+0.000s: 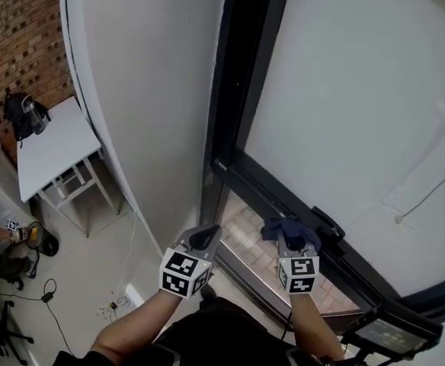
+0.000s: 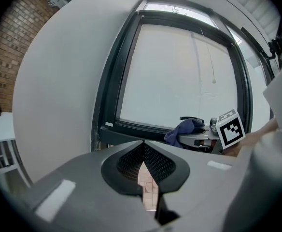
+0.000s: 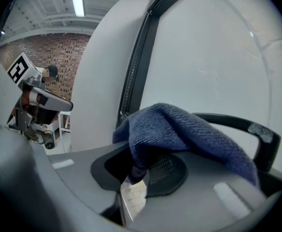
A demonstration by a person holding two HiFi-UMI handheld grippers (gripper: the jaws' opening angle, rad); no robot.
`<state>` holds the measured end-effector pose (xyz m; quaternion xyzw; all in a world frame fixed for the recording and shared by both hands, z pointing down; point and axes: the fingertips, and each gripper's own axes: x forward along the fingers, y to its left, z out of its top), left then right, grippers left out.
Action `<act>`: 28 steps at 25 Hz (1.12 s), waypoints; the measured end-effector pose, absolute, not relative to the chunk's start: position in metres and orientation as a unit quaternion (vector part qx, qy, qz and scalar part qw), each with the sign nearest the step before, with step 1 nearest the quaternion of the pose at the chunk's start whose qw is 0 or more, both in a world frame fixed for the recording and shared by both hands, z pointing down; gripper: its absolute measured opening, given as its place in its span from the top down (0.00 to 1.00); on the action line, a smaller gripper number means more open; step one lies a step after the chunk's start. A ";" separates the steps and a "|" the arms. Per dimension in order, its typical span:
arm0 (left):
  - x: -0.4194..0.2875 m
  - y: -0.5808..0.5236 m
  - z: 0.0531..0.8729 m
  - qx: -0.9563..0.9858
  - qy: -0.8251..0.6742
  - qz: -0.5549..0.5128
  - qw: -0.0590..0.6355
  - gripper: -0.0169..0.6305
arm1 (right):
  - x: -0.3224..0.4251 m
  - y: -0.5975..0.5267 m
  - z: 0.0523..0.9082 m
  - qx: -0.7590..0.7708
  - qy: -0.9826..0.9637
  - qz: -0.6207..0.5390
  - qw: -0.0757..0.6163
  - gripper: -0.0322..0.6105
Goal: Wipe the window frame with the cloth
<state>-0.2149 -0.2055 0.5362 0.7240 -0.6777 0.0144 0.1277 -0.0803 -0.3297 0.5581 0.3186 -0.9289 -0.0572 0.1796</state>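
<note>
While cloth (image 3: 179,129) veils the right claw (image 3: 135,177) pinching it | left claw (image 2: 143,164) pressed together

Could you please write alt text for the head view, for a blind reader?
Seen from above, the right gripper holds a dark blue cloth near the lower rail of a black window frame, beside its handle. The left gripper, shut and empty, is alongside. A white table stands far left.

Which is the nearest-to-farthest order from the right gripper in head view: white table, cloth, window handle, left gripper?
1. cloth: pinched in the right gripper.
2. window handle: just to its right.
3. left gripper: to its left.
4. white table: far left, by the brick wall.
</note>
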 end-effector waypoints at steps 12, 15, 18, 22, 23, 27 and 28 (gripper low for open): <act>-0.242 -0.233 0.543 0.710 -0.692 0.021 0.129 0.98 | -0.149 -0.345 0.568 0.303 -0.935 -0.054 0.176 0.84; -0.249 -0.235 0.541 0.709 -0.693 0.020 0.129 0.98 | -0.163 -0.344 0.566 0.302 -0.936 -0.055 0.175 0.84; -0.259 -0.236 0.540 0.701 -0.701 0.017 0.130 0.98 | -0.175 -0.345 0.568 0.300 -0.936 -0.057 0.177 0.84; -0.280 -0.238 0.541 0.684 -0.717 0.013 0.133 0.98 | -0.196 -0.347 0.567 0.291 -0.938 -0.060 0.179 0.84; -0.285 -0.238 0.542 0.679 -0.722 0.011 0.134 0.98 | -0.202 -0.348 0.567 0.290 -0.938 -0.061 0.180 0.84; -0.304 -0.235 0.541 0.662 -0.736 0.006 0.137 0.98 | -0.224 -0.351 0.566 0.287 -0.938 -0.066 0.183 0.84; -0.307 -0.233 0.541 0.660 -0.739 0.006 0.137 0.98 | -0.229 -0.352 0.567 0.288 -0.937 -0.065 0.185 0.84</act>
